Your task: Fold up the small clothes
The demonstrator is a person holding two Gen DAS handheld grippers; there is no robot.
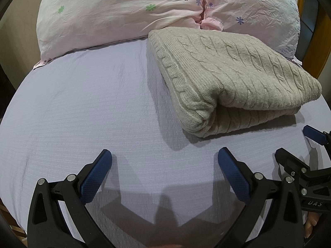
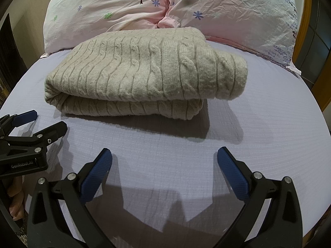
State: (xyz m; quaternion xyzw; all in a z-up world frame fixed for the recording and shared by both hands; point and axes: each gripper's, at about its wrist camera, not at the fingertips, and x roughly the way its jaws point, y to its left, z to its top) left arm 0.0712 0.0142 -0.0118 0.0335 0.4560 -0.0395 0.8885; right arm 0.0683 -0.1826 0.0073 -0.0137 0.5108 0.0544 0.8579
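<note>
Your left gripper [image 1: 164, 157] is spread wide, its two blue pads far from each other, and nothing is between them; only the lilac bed sheet [image 1: 86, 107] lies under it. Your right gripper [image 2: 164, 156] is spread in the same way and also holds nothing. In the right wrist view, the left gripper's body shows the white words "GenRobot.AI", and in the left wrist view the right gripper's body shows the letters "DAS" (the rest of that word is cut off at the frame edge).

Both grippers point forward and a little downward over the sheet, side by side, near each other but not touching. Under each one you can see some of your fingers [image 2: 15, 196] on the handle.

The folded sweater [image 2: 144, 76] is beige cable knit. It lies flat on the sheet, in front of the right gripper and apart from it; from the left gripper it is ahead and to the right. Its far edge is close to the pillows [image 1: 124, 10].

Behind the sweater, two pale pink pillows with small flowers and a printed tree lie next to each other at the head of the bed. To the right of the sweater, beyond the sheet, there is a wooden frame [image 2: 322, 86] with an orange tone.
</note>
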